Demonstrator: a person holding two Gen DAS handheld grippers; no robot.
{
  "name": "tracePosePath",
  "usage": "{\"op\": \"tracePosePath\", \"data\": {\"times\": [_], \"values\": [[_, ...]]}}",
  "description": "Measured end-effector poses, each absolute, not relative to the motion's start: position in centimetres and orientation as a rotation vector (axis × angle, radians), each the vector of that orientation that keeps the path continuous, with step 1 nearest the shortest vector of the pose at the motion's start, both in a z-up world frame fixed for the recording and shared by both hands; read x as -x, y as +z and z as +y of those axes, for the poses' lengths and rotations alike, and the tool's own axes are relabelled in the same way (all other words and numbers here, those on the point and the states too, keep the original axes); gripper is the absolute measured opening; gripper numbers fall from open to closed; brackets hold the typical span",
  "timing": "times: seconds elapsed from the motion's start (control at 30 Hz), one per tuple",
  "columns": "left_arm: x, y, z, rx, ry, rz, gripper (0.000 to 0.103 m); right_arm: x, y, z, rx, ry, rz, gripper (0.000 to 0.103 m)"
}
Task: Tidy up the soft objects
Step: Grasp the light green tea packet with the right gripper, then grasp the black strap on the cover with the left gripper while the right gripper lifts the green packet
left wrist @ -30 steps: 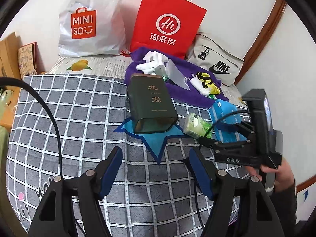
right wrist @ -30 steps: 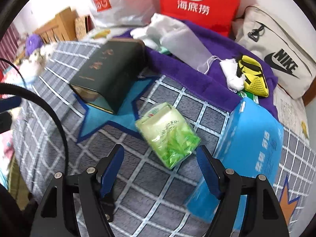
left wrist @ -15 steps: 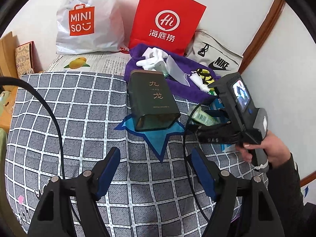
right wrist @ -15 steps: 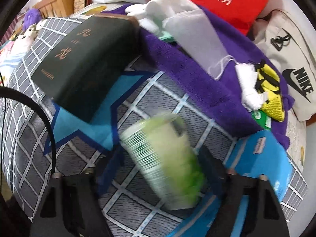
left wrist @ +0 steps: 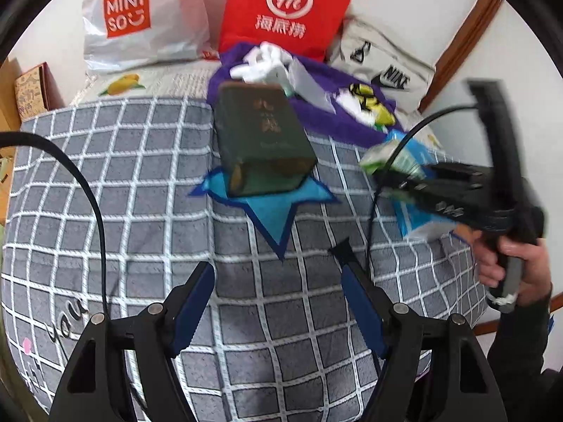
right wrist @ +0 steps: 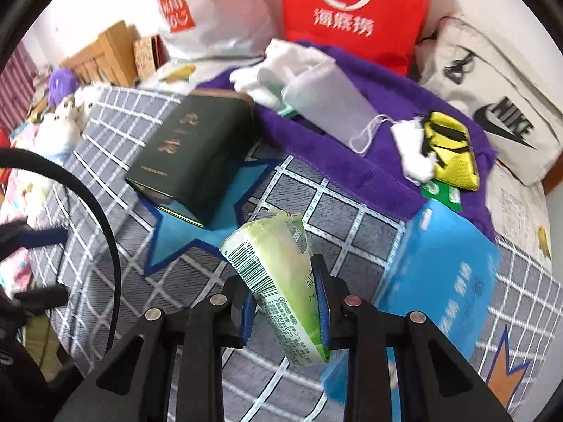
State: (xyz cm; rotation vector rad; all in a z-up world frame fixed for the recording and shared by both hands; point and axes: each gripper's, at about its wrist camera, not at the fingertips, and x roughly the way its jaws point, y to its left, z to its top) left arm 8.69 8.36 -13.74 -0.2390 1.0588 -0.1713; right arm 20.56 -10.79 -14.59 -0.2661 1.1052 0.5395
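Left gripper (left wrist: 276, 302): jaws spread wide, nothing between them, hovering above the grey checked blanket (left wrist: 116, 190). Ahead of it, a dark green tin (left wrist: 262, 140) lies on its side on a blue star patch (left wrist: 272, 211), its open end toward the camera. Behind the tin, a purple towel (right wrist: 355, 161) carries white cloth items (right wrist: 281, 66) and a yellow mesh pouch (right wrist: 450, 154). Against the wall stand a white Miniso bag (left wrist: 140, 17), a red paper bag (left wrist: 288, 10) and a Nike bag (left wrist: 383, 66). Further right, the right gripper (right wrist: 283, 302) is clamped on a green tissue pack (right wrist: 278, 277), raised off the blanket, its barcoded end tilted up. A blue tissue package (right wrist: 447, 270) lies just beside it on the right.
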Motion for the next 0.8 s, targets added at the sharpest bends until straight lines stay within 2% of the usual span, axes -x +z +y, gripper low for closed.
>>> {"op": "tracePosePath", "data": {"times": [0.3, 0.6, 0.8], "values": [[-9.0, -16.9, 5.3, 0.165, -0.16, 1.168, 0.073, -16.0, -10.9, -16.6, 0.1, 0.442, 1.022, 0.028], [-9.8, -19.4, -0.4, 0.081, -0.217, 1.244, 0.073, -11.9, -9.9, -23.2, -0.01, 0.327, 0.945, 0.028], [-10.7, -20.0, -3.6, 0.013, -0.212, 1.242, 0.085, -11.5, -11.2, -24.7, -0.059, 0.326, 0.967, 0.028]]}}
